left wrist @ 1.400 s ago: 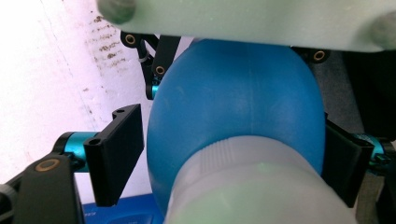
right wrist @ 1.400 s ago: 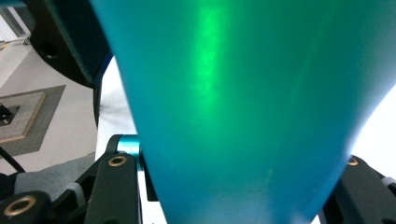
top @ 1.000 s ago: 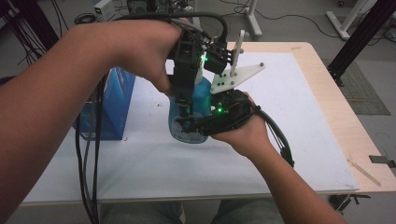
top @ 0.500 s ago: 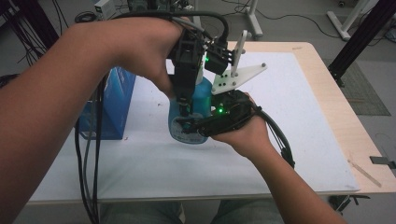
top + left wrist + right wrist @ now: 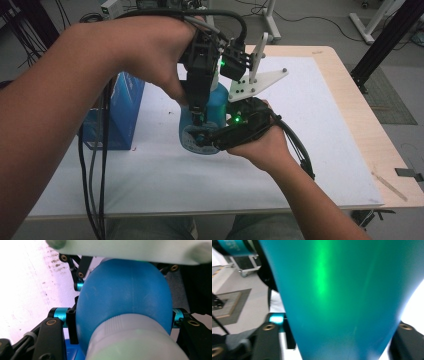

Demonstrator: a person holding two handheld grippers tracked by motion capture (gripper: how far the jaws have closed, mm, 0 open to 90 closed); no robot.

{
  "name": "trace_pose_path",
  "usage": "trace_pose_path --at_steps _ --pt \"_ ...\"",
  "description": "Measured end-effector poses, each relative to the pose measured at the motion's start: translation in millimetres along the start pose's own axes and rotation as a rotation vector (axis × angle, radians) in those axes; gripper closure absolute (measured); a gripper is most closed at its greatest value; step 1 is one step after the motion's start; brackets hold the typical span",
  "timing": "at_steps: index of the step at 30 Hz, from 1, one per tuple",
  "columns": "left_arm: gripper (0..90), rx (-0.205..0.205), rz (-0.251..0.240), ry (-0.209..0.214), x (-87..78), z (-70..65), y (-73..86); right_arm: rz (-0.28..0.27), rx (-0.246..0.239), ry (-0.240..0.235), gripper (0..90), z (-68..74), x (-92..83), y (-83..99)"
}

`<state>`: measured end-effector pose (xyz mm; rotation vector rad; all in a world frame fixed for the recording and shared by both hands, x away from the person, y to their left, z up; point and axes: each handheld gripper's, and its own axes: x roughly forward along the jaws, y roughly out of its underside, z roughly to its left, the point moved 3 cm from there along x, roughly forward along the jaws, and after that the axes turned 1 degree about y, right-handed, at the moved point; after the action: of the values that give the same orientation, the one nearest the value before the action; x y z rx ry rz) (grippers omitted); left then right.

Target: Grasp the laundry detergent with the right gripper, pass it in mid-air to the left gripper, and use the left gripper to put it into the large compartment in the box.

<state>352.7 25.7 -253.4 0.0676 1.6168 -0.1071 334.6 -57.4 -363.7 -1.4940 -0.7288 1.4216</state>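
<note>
A blue bottle (image 5: 218, 106) with a white cap (image 5: 135, 340) stands tilted over the white mat, held between both hands. My left gripper (image 5: 197, 116) comes down from above and is shut on the bottle's (image 5: 125, 295) rounded shoulder, a pad pressing on each side. My right gripper (image 5: 204, 140) reaches in from the right around the lower body near the label. Its jaws have just been opening. The bottle (image 5: 337, 290) still sits between them, and a thin sliver of light shows at the right-hand jaw.
A blue box (image 5: 117, 115) stands on the white mat (image 5: 325, 130) left of the bottle. Black cables (image 5: 95, 175) hang from the left hand toward the table's front edge. Bare wood (image 5: 372, 140) with a thin stick (image 5: 387, 182) runs along the right.
</note>
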Motion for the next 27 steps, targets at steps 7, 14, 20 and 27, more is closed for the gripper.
trace_pose_path --at_steps 7,14,20,27 --pt "38.7 -0.015 -0.007 -0.008 -9.3 -1.2 7.2 0.014 -0.005 0.013 22.6 1.3 -13.8 3.7" --pt "38.6 -0.043 -0.014 -0.010 -16.3 -0.5 17.3 0.001 0.014 0.039 12.9 -8.8 -36.9 2.9" --pt "38.6 -0.085 -0.010 -0.020 -25.4 0.9 28.5 0.038 0.009 0.060 11.8 -18.6 -55.5 3.6" --pt "38.5 -0.156 -0.017 -0.023 -41.0 4.2 45.1 0.137 -0.042 0.102 3.3 -29.4 -73.8 -4.9"
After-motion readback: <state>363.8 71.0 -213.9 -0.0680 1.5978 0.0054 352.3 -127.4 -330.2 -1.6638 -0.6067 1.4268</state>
